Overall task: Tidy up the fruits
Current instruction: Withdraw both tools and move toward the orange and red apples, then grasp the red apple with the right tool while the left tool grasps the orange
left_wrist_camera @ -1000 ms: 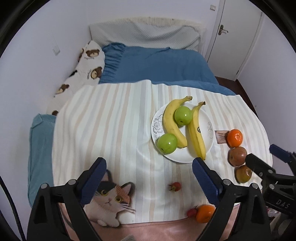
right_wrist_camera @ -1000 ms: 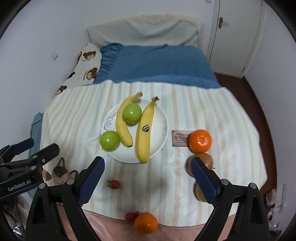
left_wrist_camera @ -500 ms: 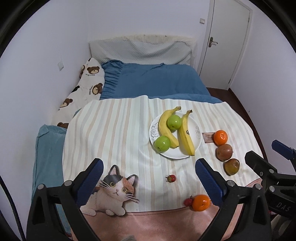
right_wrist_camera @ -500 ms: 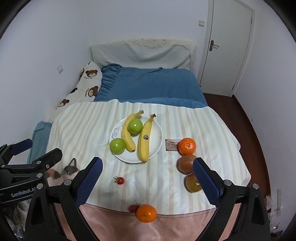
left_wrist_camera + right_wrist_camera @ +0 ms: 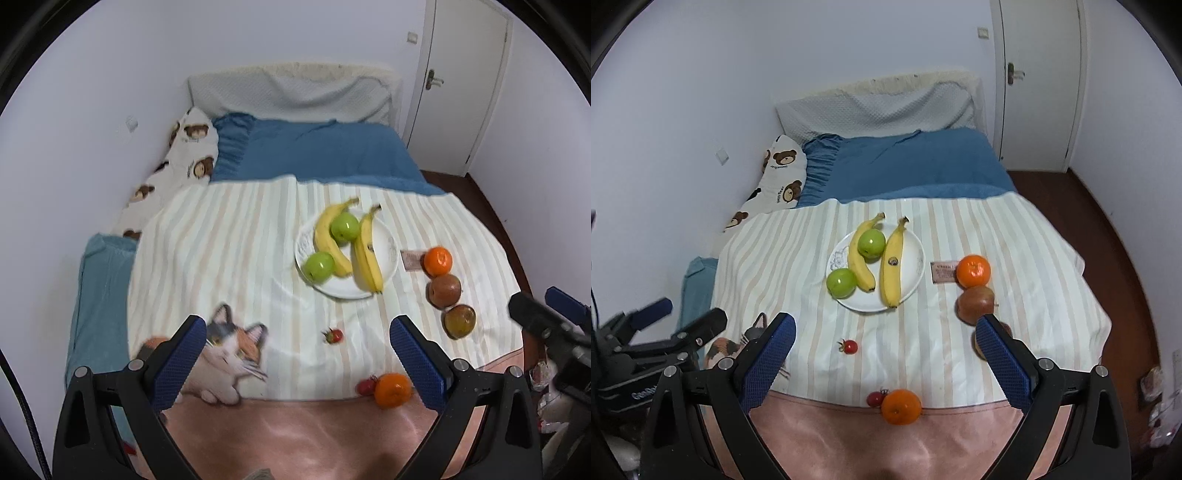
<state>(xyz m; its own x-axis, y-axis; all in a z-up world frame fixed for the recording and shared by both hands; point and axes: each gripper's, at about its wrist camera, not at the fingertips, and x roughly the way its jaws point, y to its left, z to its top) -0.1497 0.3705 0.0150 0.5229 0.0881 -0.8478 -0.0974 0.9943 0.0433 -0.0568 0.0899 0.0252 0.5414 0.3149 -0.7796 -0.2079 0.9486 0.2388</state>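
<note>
A white plate (image 5: 912,280) on the striped cloth holds two bananas (image 5: 892,264) and two green apples (image 5: 871,242). To its right lie an orange (image 5: 974,270) and a brownish apple (image 5: 975,304); a second brownish fruit (image 5: 460,320) sits below them. A small red fruit (image 5: 850,346) lies mid-cloth. Another orange (image 5: 900,406) with a small red fruit (image 5: 874,398) rests at the cloth's near edge. My left gripper (image 5: 299,354) and right gripper (image 5: 884,352) are open, empty, above the near edge.
The cloth covers a bed with a blue blanket (image 5: 905,166), a bear-print pillow (image 5: 779,177) at left and a white wall close by. A small card (image 5: 943,271) lies beside the plate. A cat print (image 5: 229,354) marks the cloth's left. A door (image 5: 1038,85) stands back right.
Both grippers have pulled back and up from the bed over the last second, so the fruits look farther away. Both stay open and empty. No fruit has moved.
</note>
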